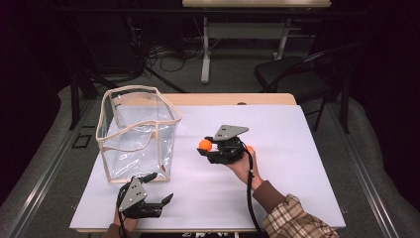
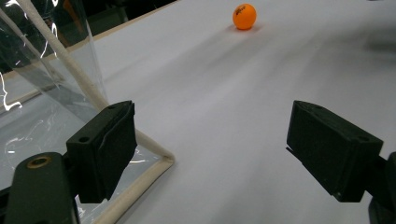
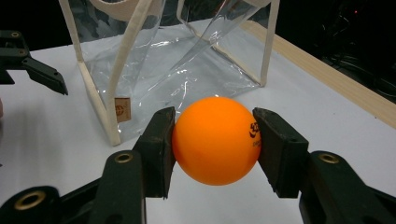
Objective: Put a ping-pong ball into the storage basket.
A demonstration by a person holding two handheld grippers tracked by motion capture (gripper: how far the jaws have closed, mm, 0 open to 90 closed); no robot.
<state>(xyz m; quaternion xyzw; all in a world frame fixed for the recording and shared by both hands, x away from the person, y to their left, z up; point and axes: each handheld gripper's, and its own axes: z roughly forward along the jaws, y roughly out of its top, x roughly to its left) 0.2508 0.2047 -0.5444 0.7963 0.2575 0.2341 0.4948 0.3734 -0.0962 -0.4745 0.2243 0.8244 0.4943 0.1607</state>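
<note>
My right gripper (image 1: pixel 207 147) hovers over the middle of the white table, shut on an orange ball (image 1: pixel 205 144); in the right gripper view the ball (image 3: pixel 215 140) is pressed between both black pads. A second orange ball (image 1: pixel 250 148) lies on the sheet just behind that hand, also visible far off in the left gripper view (image 2: pixel 244 16). A clear bag with cream trim (image 1: pixel 136 131) stands upright and open at the left. My left gripper (image 1: pixel 161 187) rests near the front edge, beside the bag's near corner (image 2: pixel 154 158), jaws wide open with nothing between them.
The white sheet (image 1: pixel 297 188) covers the table; a wooden edge (image 1: pixel 223 99) shows at the back. A dark chair (image 1: pixel 297 74) and a desk with cables stand beyond the table. The right gripper's cable (image 1: pixel 250 198) trails toward the plaid sleeve (image 1: pixel 297 220).
</note>
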